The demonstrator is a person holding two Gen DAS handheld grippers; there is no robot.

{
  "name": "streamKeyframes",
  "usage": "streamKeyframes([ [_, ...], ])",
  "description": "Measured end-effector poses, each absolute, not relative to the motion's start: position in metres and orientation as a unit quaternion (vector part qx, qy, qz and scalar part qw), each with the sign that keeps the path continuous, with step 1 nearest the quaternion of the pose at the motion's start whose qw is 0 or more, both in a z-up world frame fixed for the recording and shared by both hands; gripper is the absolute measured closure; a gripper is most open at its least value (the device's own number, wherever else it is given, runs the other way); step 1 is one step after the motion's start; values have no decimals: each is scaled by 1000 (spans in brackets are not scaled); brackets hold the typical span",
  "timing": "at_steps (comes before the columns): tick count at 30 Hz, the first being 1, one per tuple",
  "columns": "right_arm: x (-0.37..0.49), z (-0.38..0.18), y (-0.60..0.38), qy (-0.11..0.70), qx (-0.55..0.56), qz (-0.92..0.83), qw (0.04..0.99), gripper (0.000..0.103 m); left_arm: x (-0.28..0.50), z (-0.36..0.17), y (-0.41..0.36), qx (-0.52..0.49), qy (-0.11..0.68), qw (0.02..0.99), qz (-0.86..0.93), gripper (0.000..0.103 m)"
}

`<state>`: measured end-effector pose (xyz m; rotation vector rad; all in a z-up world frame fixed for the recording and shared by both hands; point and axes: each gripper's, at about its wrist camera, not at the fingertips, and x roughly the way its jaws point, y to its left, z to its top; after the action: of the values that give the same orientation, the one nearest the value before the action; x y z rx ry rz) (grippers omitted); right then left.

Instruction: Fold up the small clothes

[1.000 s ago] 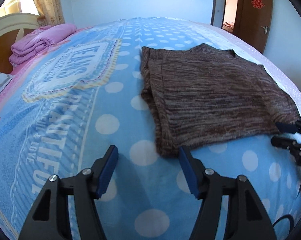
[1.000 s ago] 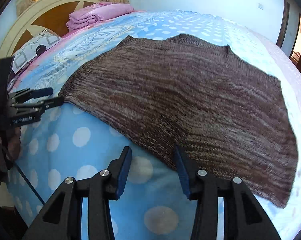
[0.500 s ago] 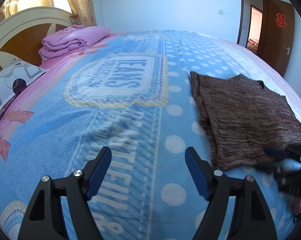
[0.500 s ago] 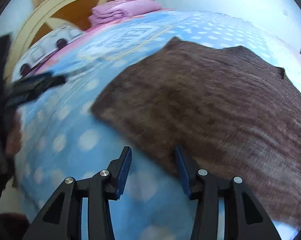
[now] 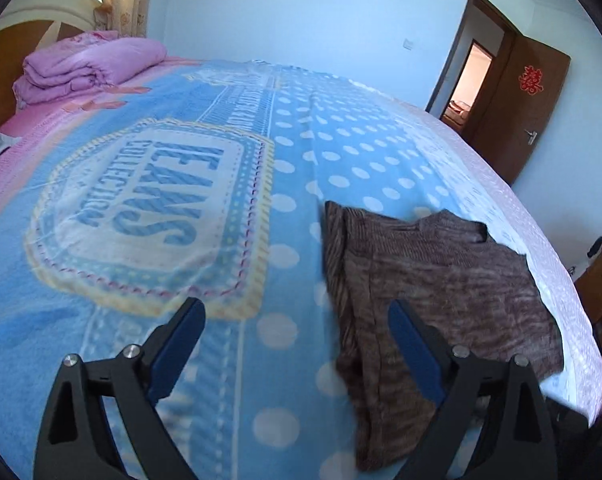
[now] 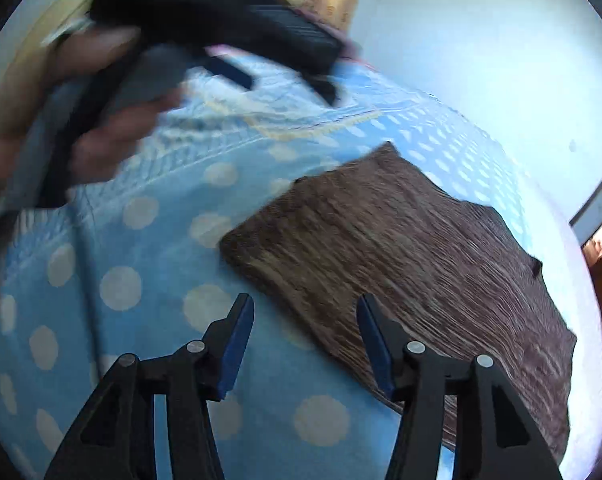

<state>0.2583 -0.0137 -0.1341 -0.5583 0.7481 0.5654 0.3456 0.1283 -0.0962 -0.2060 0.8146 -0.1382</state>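
On a bed covered by a light blue blanket [image 5: 285, 216] with white polka dots and a large printed emblem, a brown knitted sweater [image 5: 441, 280] is laid flat in a folded rectangle. The sweater is placed near the blanket's right edge as seen from the left wrist camera, its neckline turned toward the far end of the bed.

The left gripper [image 5: 297, 344] is held above the blanket with its blue-padded jaws spread wide and opening further; nothing is gripped. Only bare blanket and the sweater's left edge are seen between the jaws, well below them. The right-hand finger [image 5: 413, 352] is seen in front of the sweater, not touching it.

The right gripper [image 6: 305, 344] is held over the near left corner of the sweater [image 6: 401, 264], jaws about half spread and opening. Nothing is clamped; the sweater's near edge is seen through the gap beneath the pads.

At the upper left of the right wrist view, a blurred hand [image 6: 61, 120] is wrapped around the black body of the other gripper.

A folded pink quilt [image 5: 85, 68] is stacked at the far left corner of the bed, against a wooden headboard [image 5: 5, 64]. A brown door [image 5: 521, 112] with a red paper decoration is seen standing ajar in the pale blue wall beyond.
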Motion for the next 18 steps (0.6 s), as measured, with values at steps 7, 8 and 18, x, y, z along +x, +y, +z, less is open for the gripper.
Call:
streamKeyframes([
  [7, 271, -138, -8, 359, -262, 255, 858, 48, 385, -120, 89, -56, 429, 898, -76, 7],
  [8, 271, -138, -7, 359, -260, 257, 859, 48, 390, -121, 82, -48, 430, 898, -78, 7],
  [18, 277, -142, 6, 348, -254, 255, 866, 48, 429, -132, 43, 30, 443, 893, -75, 7],
])
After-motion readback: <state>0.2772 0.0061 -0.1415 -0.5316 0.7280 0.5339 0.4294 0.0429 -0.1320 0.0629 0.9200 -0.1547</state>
